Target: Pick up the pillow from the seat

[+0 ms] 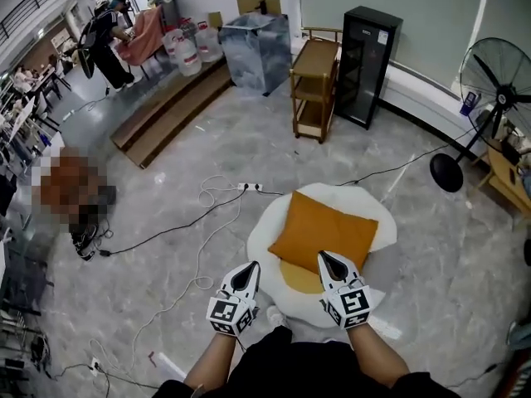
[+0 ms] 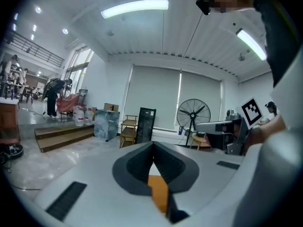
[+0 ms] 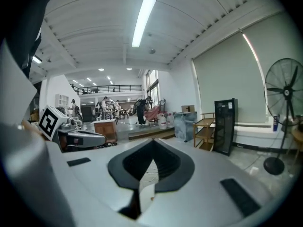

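Observation:
An orange square pillow (image 1: 323,232) lies tilted on a round white seat (image 1: 267,229) with a yellow centre (image 1: 300,279), seen in the head view. My left gripper (image 1: 248,274) hovers shut just left of the seat's near edge, holding nothing. My right gripper (image 1: 332,262) is also shut and empty, its tip over the pillow's near edge. In the left gripper view, a sliver of the orange pillow (image 2: 159,193) shows through the gap below the closed left gripper (image 2: 153,156). The right gripper view shows the closed right gripper (image 3: 152,155) with floor beyond it.
Cables and a power strip (image 1: 249,187) trail over the marble floor left of the seat. A wooden shelf (image 1: 314,89), a black cabinet (image 1: 368,65) and a wrapped box (image 1: 257,50) stand behind. A standing fan (image 1: 489,89) is at right. A person (image 1: 106,44) works far back left.

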A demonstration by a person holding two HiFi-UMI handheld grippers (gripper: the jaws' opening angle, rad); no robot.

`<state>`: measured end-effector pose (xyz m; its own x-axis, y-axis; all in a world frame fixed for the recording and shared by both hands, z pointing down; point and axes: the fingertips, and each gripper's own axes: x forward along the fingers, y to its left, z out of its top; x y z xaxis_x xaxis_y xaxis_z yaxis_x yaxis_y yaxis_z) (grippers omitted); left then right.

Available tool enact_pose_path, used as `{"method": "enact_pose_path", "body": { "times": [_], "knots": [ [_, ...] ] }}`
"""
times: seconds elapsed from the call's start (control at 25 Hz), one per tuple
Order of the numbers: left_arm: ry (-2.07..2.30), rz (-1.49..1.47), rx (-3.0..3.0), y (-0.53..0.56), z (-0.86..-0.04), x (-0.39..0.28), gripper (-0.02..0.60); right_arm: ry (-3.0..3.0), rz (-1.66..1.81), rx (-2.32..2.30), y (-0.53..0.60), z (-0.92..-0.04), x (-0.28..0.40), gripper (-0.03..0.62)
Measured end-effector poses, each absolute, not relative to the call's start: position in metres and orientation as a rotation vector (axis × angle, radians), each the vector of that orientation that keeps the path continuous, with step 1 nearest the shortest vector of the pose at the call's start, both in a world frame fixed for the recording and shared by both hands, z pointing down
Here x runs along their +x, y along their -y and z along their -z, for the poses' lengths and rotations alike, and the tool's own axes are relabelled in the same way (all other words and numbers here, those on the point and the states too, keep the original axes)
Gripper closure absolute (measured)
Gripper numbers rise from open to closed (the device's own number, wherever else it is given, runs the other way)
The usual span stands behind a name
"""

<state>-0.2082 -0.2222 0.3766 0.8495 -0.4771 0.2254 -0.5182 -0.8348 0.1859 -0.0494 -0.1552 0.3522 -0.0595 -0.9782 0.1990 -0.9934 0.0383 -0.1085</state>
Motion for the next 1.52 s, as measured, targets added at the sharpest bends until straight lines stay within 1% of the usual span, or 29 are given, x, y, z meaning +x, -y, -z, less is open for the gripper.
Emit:
{"method": "enact_pose_path", "body": {
  "times": [0.16,0.44,0.76,1.0,1.04,1.08,1.12,1.16,1.2,1.32,1.36,1.4,1.44,1.52],
  "knots": [
    [0.619,-0.29,2.819,0.237,-0.391,-0.185,0.569,2.1,-0.373,2.192,0.16,-0.368,-0.037,0.588],
    [0.415,-0.353,2.839,0.248,-0.417,-0.14,0.569,1.935,-0.441,2.309,0.136,-0.393,0.002,0.588],
    [0.357,-0.493,2.799,0.247,-0.455,-0.091,0.569,1.801,-0.607,2.345,0.103,-0.445,0.056,0.588],
    [0.425,-0.609,2.675,0.263,-0.514,-0.077,0.569,1.664,-0.73,2.372,0.081,-0.502,0.098,0.586],
    [0.442,-0.629,2.66,0.265,-0.526,-0.075,0.565,1.651,-0.768,2.37,0.077,-0.514,0.102,0.586],
    [0.447,-0.65,2.65,0.266,-0.537,-0.071,0.533,1.651,-0.812,2.364,0.074,-0.527,0.105,0.585],
    [0.442,-0.673,2.639,0.267,-0.548,-0.067,0.501,1.663,-0.863,2.354,0.073,-0.539,0.107,0.57],
    [0.433,-0.696,2.624,0.267,-0.56,-0.062,0.443,1.678,-0.921,2.344,0.072,-0.552,0.107,0.476],
    [0.426,-0.717,2.605,0.268,-0.572,-0.058,0.368,1.684,-0.978,2.34,0.072,-0.565,0.109,0.357],
    [0.413,-0.77,2.56,0.275,-0.61,-0.044,0.202,1.634,-1.079,2.39,0.074,-0.6,0.127,0.21],
    [0.4,-0.788,2.55,0.279,-0.624,-0.039,0.135,1.615,-1.097,2.406,0.076,-0.613,0.135,0.144],
    [0.384,-0.81,2.541,0.283,-0.638,-0.035,0.077,1.599,-1.116,2.413,0.079,-0.626,0.141,0.062],
    [0.368,-0.841,2.533,0.286,-0.651,-0.033,0.053,1.583,-1.136,2.412,0.081,-0.64,0.146,0.006],
    [0.343,-0.912,2.515,0.29,-0.678,-0.032,0.02,1.551,-1.18,2.396,0.081,-0.669,0.151,0.006]
  ]
}}
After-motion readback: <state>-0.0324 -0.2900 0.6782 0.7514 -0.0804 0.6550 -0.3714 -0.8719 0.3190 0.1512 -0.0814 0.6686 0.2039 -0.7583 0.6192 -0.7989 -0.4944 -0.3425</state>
